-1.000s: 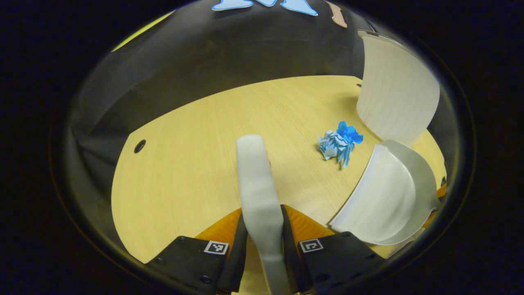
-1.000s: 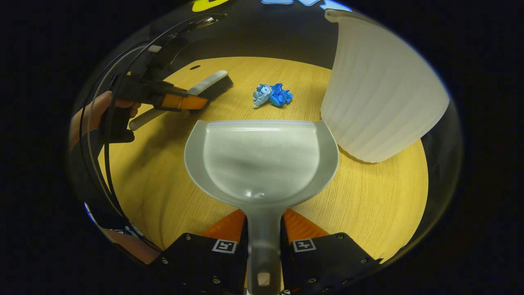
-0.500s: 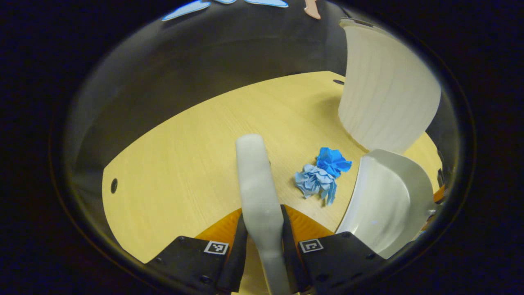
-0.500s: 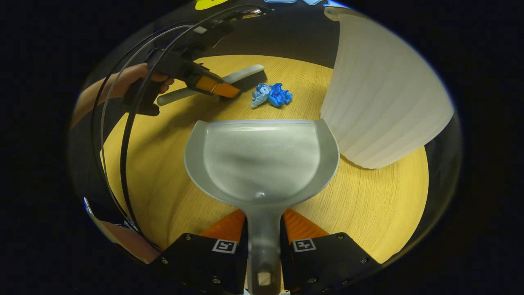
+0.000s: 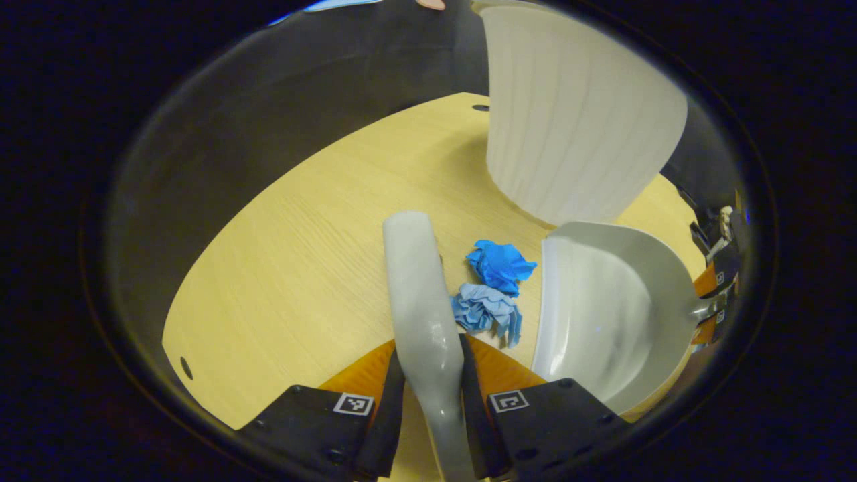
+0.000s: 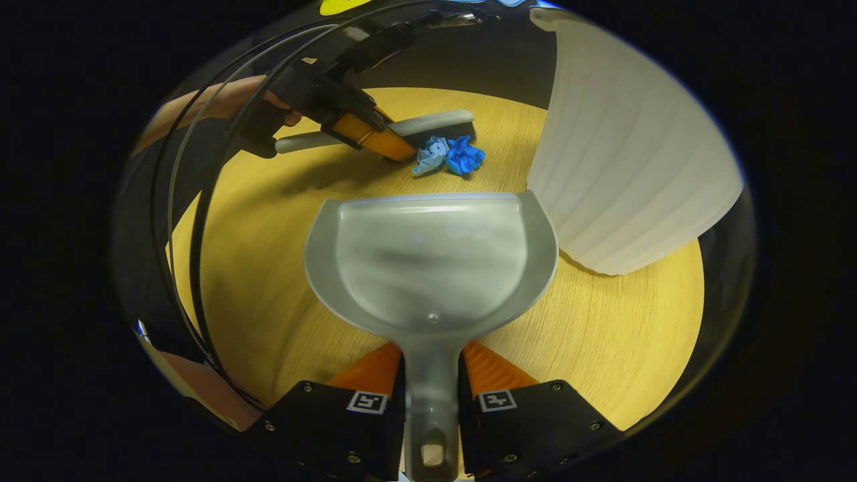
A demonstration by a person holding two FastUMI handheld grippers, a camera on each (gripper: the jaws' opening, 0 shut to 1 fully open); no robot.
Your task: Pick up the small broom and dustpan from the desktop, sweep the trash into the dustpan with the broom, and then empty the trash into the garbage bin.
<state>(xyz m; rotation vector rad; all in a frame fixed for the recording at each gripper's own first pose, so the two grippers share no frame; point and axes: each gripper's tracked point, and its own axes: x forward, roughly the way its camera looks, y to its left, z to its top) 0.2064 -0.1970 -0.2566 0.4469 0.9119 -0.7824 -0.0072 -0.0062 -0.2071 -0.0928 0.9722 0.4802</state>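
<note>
My left gripper (image 5: 432, 375) clamps the broom (image 5: 418, 288) at its handle; the bristles stand just beside the two crumpled blue paper wads (image 5: 495, 288) on the desktop (image 5: 294, 268). They look light and springy (likely to skitter), so I judge a low, slow stroke best. My right gripper (image 6: 432, 402) pinches the stiff dustpan (image 6: 432, 261) by its handle, lip near the wads. The garbage bin (image 6: 622, 161) stands beside the pan.
</note>
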